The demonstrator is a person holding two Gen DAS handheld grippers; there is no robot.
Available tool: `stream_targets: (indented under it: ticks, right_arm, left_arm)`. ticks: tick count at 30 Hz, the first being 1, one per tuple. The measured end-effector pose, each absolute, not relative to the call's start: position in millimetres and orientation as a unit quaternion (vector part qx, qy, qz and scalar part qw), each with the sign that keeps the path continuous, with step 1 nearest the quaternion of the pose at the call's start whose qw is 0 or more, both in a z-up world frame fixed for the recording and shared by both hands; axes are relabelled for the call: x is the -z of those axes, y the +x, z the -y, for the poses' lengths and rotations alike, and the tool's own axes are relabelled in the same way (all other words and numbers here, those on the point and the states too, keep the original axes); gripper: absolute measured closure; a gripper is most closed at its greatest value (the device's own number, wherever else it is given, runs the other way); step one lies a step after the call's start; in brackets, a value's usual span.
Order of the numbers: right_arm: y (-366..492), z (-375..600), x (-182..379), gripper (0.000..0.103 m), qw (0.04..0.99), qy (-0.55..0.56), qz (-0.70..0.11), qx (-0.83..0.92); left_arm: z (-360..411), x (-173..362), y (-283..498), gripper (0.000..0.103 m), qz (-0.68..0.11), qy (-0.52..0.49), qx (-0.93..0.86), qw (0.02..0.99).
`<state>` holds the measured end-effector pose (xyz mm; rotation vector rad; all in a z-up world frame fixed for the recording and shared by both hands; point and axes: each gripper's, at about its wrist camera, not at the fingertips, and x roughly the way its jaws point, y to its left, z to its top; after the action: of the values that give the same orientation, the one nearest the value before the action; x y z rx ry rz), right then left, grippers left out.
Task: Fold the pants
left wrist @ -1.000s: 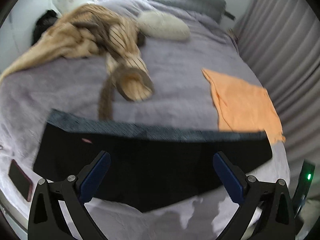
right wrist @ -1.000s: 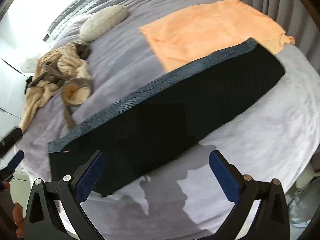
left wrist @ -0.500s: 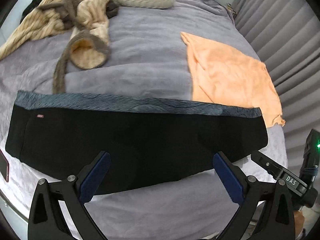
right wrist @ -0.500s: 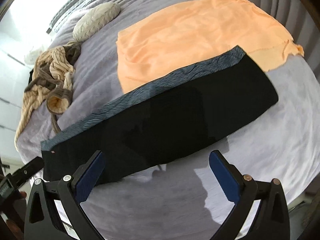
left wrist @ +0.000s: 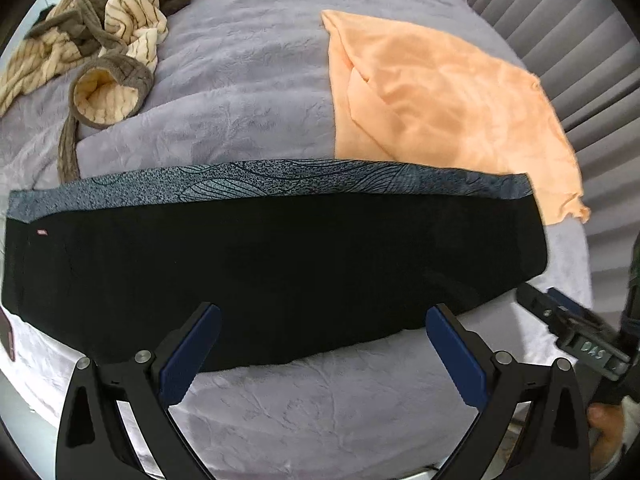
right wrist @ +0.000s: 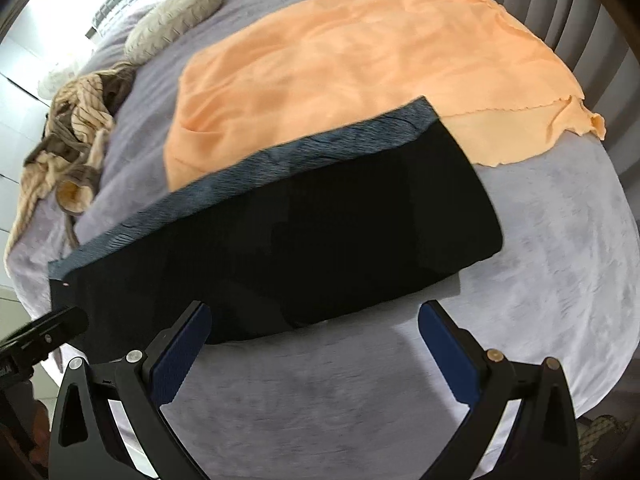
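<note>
Left wrist view showed us the big purple bed [left wrist: 248, 80], with the black pants [left wrist: 272, 264] lying flat in a long strip near its front edge. Their grey patterned band [left wrist: 260, 186] faced away from us. An orange cloth [left wrist: 440, 100] lay behind them, tucked a bit under the band. Our left gripper [left wrist: 322, 338] was spread wide, holding nothing. Our right gripper [right wrist: 314, 338] was spread wide too, just above the pants.

Bright even daylight, blown-out glare at upper left, strong fisheye bending at edges, slight motion blur
</note>
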<state>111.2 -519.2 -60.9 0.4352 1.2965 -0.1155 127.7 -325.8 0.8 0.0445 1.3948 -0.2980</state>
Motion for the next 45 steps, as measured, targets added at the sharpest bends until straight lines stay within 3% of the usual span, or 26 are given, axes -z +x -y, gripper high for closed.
stream_targets:
  ticks: [9,24,27,30,37,42,43,44,45]
  right_arm:
    - [112.5,554.7,84.4,0.0,0.76,0.22,-0.61,0.05]
    - [69.6,657.1,146.4,0.001,0.708,0.517,-0.481,-0.017]
    - [68.9,662.8,153.3,0.007,0.704,0.539,-0.462,-0.022]
    - [70.0,667.1,162.1,0.024,0.695,0.561,-0.448,-0.028]
    - [86.2,656.3,151.7,0.029,0.71,0.559,-0.42,-0.09]
    - [86.8,654.4,181.7,0.032,0.691,0.586,-0.418,-0.065]
    - [90.0,653.9,186.0,0.039,0.676,0.614,-0.4,-0.071]
    - [90.3,653.4,187.8,0.05,0.668,0.629,-0.39,-0.078]
    - [92.4,650.0,189.1,0.084,0.658,0.642,-0.385,-0.082]
  left_arm:
    - [346.6,31.9,134.3,0.0,-0.642,0.083,0.101,0.755]
    - [368.8,82.1,150.5,0.0,-0.644,0.068,0.073,0.759]
    - [370.0,96.7,150.0,0.0,-0.647,0.064,0.07,0.756]
    - [371.8,100.7,148.2,0.0,-0.64,0.065,0.07,0.762]
    - [375.2,103.0,139.5,0.0,-0.626,0.068,0.072,0.773]
    - [377.9,109.1,139.6,0.0,-0.638,0.07,0.075,0.763]
    - [381.6,109.0,144.0,0.0,-0.644,0.069,0.073,0.759]
    - [382.6,103.2,147.5,0.009,-0.651,0.063,0.073,0.753]
    - [382.6,95.7,151.4,0.023,-0.649,0.054,0.077,0.755]
